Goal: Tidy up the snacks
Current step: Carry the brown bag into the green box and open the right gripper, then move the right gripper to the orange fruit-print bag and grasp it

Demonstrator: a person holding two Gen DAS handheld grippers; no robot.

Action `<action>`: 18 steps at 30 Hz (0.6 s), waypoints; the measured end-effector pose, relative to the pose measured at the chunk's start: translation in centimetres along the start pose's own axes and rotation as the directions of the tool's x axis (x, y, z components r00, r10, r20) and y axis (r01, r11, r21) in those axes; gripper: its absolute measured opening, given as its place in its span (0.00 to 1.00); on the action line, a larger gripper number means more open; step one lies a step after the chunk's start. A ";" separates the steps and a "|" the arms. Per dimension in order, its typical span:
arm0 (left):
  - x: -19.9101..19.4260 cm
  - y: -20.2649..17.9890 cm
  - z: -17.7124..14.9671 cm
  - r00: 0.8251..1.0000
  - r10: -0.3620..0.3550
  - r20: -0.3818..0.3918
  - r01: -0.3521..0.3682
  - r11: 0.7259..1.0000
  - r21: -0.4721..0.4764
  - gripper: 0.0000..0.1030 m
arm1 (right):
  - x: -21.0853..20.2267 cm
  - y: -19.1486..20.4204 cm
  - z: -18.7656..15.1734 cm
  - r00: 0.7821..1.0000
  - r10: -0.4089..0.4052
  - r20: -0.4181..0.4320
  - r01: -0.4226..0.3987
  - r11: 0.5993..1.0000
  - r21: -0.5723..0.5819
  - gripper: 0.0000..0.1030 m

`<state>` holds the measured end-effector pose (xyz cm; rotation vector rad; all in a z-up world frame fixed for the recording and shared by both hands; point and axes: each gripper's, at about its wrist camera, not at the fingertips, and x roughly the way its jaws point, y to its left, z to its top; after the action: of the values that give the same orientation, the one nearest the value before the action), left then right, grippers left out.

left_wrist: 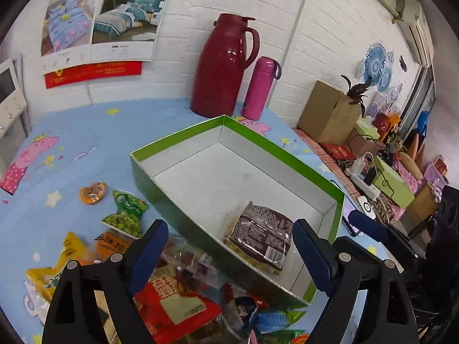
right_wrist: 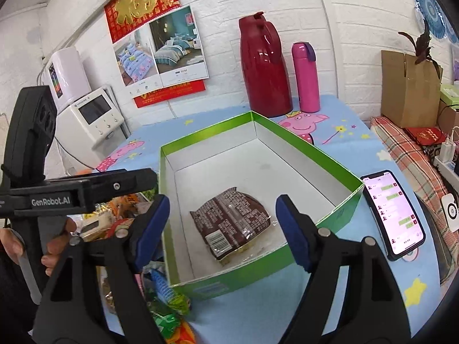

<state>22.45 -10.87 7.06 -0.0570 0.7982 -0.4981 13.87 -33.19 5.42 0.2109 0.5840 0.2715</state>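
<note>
walls: white brick (right_wrist: 344, 43); wall: bedding calendar (right_wrist: 160, 51); table: blue cartoon cloth (left_wrist: 86, 132); side: cardboard box (left_wrist: 327, 114)

Both views were bright and evenly lit, with only soft shadows. White glare streaked the red thermos jug (left_wrist: 222, 66) and the phone screen (right_wrist: 393, 215) glowed. Fisheye distortion bent the walls, and the corners fell black.

I count one green box (right_wrist: 338, 215) holding one brown packet (right_wrist: 231, 223), two flasks, red (right_wrist: 265, 63) and pink (right_wrist: 305, 77), one phone (right_wrist: 393, 215), and one cardboard box (right_wrist: 407, 89).
</note>
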 end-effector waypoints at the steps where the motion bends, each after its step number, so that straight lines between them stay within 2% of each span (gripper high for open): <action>1: -0.8 0.0 -0.3 1.000 0.006 0.011 -0.006 1.000 0.003 0.88 | -0.8 0.4 -0.1 1.000 0.001 0.011 -0.001 1.000 -0.003 0.79; 7: -6.4 -0.8 -3.4 0.992 0.102 0.069 -0.105 0.994 0.043 0.88 | -5.8 2.5 -1.0 0.997 0.062 0.052 -0.063 0.998 0.007 0.83; 11: -8.7 -0.5 -6.1 0.991 0.126 0.047 -0.128 0.991 0.027 0.88 | -8.2 3.7 -2.7 0.994 0.093 0.051 -0.094 0.995 0.023 0.85; 14: -9.2 0.4 -8.6 0.996 0.093 0.010 -0.093 0.996 -0.002 0.88 | -9.2 4.1 -4.6 0.993 0.120 0.022 -0.121 0.991 0.051 0.85; 18: -8.9 2.4 -12.1 0.998 0.025 -0.059 -0.031 0.994 -0.109 0.88 | -9.0 4.3 -7.4 0.991 0.131 -0.037 -0.127 0.988 0.086 0.85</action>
<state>9.76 -3.12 3.97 -0.1335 0.8817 -0.4309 1.60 -31.05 5.17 0.3248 0.6256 0.3783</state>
